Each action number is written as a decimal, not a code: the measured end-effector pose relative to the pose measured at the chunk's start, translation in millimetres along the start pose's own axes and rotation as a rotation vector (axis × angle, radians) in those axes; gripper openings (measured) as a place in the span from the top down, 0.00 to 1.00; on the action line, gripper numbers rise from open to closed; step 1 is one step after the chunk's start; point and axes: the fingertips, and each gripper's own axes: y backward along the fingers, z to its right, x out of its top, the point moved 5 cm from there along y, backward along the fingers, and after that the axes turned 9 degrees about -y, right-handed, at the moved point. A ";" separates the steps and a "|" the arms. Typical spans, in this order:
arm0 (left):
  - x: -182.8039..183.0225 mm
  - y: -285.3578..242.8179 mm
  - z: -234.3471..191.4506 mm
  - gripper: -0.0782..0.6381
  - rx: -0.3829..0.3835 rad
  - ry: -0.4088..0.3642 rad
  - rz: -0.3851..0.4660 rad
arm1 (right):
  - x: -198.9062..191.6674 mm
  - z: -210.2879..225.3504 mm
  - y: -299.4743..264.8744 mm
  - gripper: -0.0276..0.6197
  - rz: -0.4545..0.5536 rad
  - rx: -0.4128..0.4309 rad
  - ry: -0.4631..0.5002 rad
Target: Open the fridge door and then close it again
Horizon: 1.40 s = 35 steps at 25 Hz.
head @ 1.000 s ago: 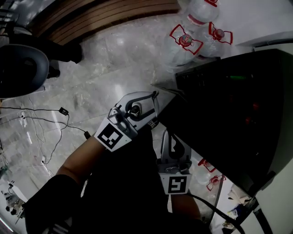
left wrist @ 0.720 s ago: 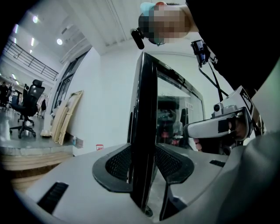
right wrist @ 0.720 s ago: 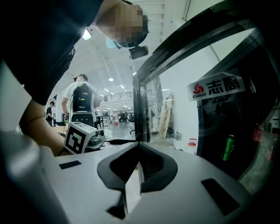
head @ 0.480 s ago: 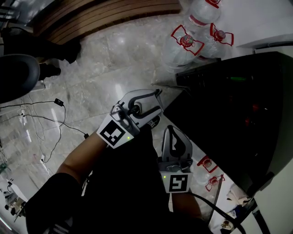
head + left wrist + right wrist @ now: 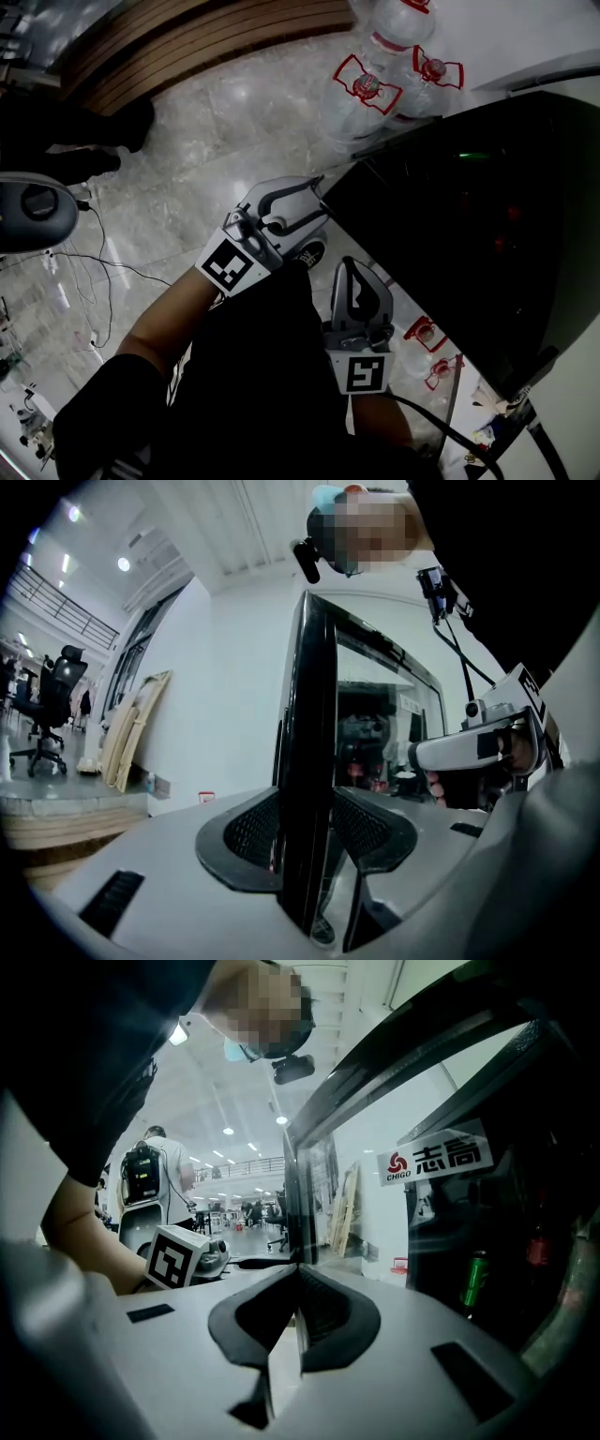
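Note:
The fridge's black glass door [image 5: 441, 234] fills the right of the head view, its free edge pointing left. My left gripper [image 5: 317, 202] has its two jaws on either side of that edge. In the left gripper view the dark door edge [image 5: 309, 714] stands upright between the pads, and the left gripper [image 5: 305, 827] is shut on it. My right gripper [image 5: 349, 270] hangs just below, close to the door face, jaws together and empty. In the right gripper view the right gripper [image 5: 298, 1288] is shut, with the door edge [image 5: 292, 1213] ahead and a green can [image 5: 475, 1279] inside the fridge.
Large water bottles [image 5: 361, 84] with red handles stand on the marble floor behind the fridge. More bottles [image 5: 427, 342] sit low at its right side. An office chair [image 5: 33, 211] and loose cables [image 5: 94, 272] lie at the left. Wooden steps [image 5: 206, 33] run along the top.
The door's edge has swung a little with my left gripper holding it, and the glass face now hides the fridge's top vent. The right gripper has hardly moved.

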 end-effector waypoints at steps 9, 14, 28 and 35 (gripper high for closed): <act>1.2 -52.1 -21.8 0.63 -0.023 0.092 0.029 | 1.3 27.2 -0.7 0.93 -0.003 -0.060 -0.021; 4.9 -82.8 -33.1 0.63 -0.091 0.075 0.050 | 8.2 46.7 0.2 0.93 0.004 -0.106 -0.022; 7.7 -156.3 -47.0 0.63 -0.251 0.068 0.082 | 7.8 85.1 4.3 0.93 0.011 -0.224 -0.042; 13.8 -193.7 -50.9 0.63 -0.320 0.060 0.101 | 5.3 96.0 10.6 0.93 0.017 -0.295 -0.062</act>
